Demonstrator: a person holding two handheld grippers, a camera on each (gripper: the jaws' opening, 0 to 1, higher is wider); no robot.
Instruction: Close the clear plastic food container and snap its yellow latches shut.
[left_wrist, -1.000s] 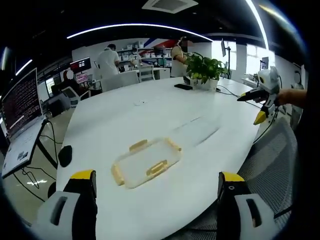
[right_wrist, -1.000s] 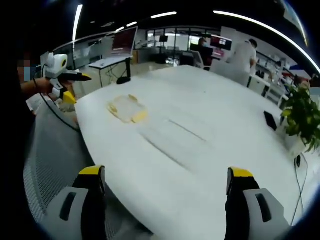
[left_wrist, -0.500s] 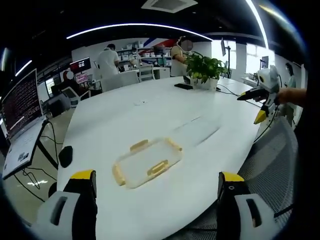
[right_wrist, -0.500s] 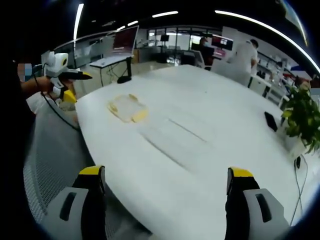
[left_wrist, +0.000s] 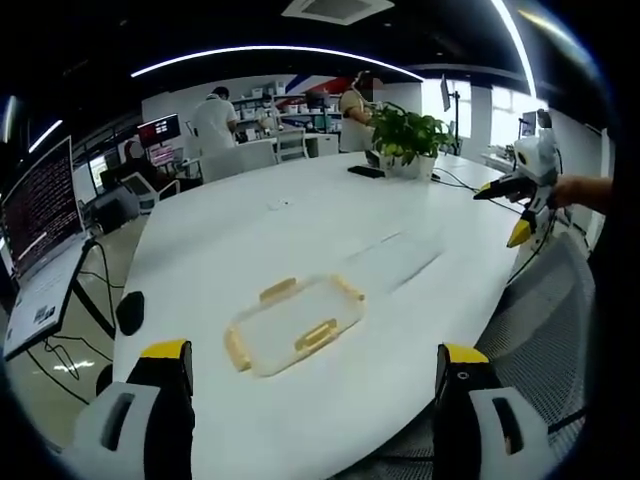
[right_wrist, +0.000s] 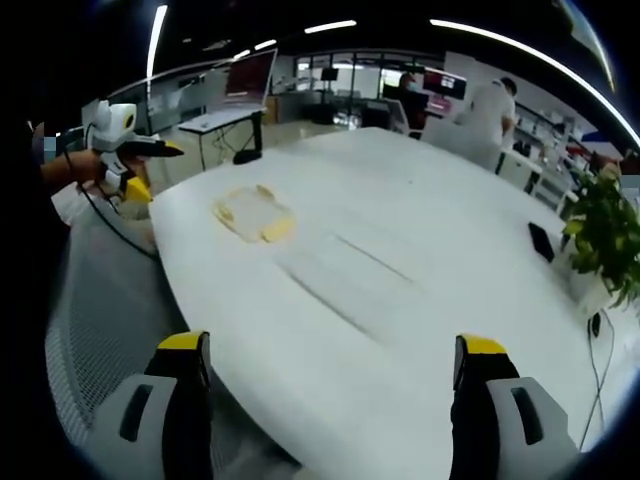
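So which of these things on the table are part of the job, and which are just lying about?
Part of the job:
container with yellow latches
left gripper
right gripper

Just lying about:
plant
phone
laptop
mesh chair

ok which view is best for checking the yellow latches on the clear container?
Left gripper view. The container lies close ahead of the left gripper, and its yellow latches can be told apart along the edges. In the right gripper view the container is far across the white table, small, its latches mere yellow smudges.
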